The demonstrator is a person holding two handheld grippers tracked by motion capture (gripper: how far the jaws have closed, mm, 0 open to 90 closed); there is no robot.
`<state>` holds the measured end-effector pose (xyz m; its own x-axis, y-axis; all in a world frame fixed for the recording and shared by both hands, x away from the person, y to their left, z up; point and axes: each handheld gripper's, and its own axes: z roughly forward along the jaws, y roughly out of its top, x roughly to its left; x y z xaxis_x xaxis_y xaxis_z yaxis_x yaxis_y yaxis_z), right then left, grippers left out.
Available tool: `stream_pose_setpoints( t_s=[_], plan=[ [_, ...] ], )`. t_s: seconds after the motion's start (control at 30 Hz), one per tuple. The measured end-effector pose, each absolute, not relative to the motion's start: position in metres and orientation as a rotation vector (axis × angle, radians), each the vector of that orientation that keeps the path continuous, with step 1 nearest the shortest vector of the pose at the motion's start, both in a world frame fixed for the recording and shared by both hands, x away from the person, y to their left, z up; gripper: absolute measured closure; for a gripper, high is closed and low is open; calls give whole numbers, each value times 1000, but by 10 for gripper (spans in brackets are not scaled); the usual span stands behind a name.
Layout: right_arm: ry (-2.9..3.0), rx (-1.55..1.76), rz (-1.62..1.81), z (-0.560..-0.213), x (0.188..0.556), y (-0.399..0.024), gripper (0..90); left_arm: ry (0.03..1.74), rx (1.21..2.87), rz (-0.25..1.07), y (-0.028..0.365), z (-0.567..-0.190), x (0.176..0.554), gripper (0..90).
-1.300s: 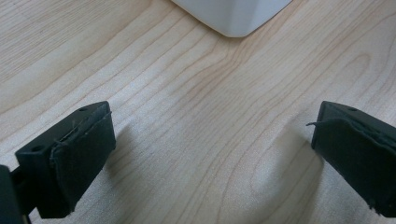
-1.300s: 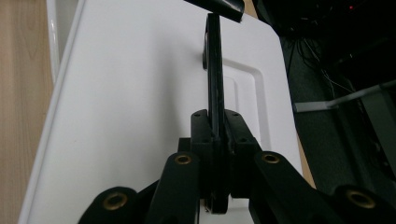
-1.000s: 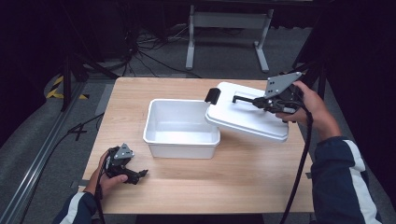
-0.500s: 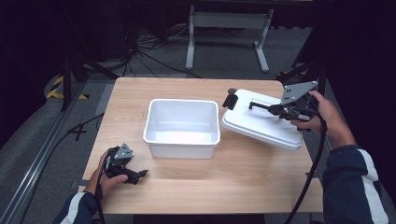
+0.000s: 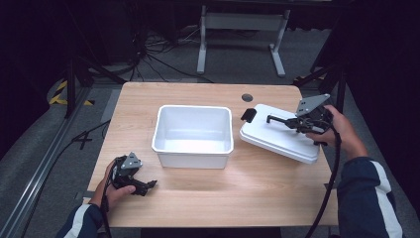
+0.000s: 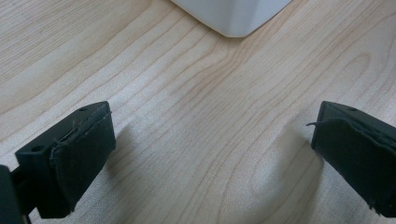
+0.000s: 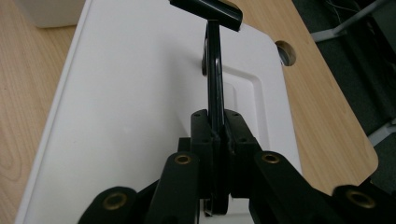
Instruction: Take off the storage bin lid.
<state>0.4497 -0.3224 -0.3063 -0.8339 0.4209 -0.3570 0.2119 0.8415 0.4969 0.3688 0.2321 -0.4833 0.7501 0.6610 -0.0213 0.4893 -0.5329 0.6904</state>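
I'm looking down on a pale wooden table with fine grain (image 5: 198,208), and at its centre sits the white rectangular plastic tub with rounded corners (image 5: 193,135), open at the top and glossy inside. At three o'clock from the tub lies the flat white plastic lid with a recessed centre panel (image 5: 277,136), close beside the tub but not touching it, tilted with its far edge raised; whether its near edge rests on the wood I can't quite tell from up here. A black clip (image 5: 248,115) hangs at the lid's ten o'clock corner.

My right gripper (image 5: 292,121) is clamped tight on the lid's thin black handle (image 7: 215,79); in the right gripper view the jaws are pressed together around that smooth bar, brass rivets showing on the linkage. A round cable hole (image 5: 247,97) pierces the tabletop at twelve o'clock from the lid.

My left gripper (image 5: 143,187) rests at seven o'clock from the tub, jaws spread wide and holding nothing; its matte rubbery pads (image 6: 84,158) sit just above the grain.

No writing is legible anywhere. Beyond the table: grey floor (image 5: 307,49), tangled black cables (image 5: 148,54), a grey metal stand (image 5: 240,34), yellow-black hazard tape (image 5: 62,94).
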Motion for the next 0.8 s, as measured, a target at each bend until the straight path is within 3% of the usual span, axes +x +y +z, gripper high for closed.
stream_pose_setpoints(
  t_s=[0.8],
  plan=[
    [2682,512,561,-369,472,-317,842,859,2244,316,232,-483,369,1]
  ],
)
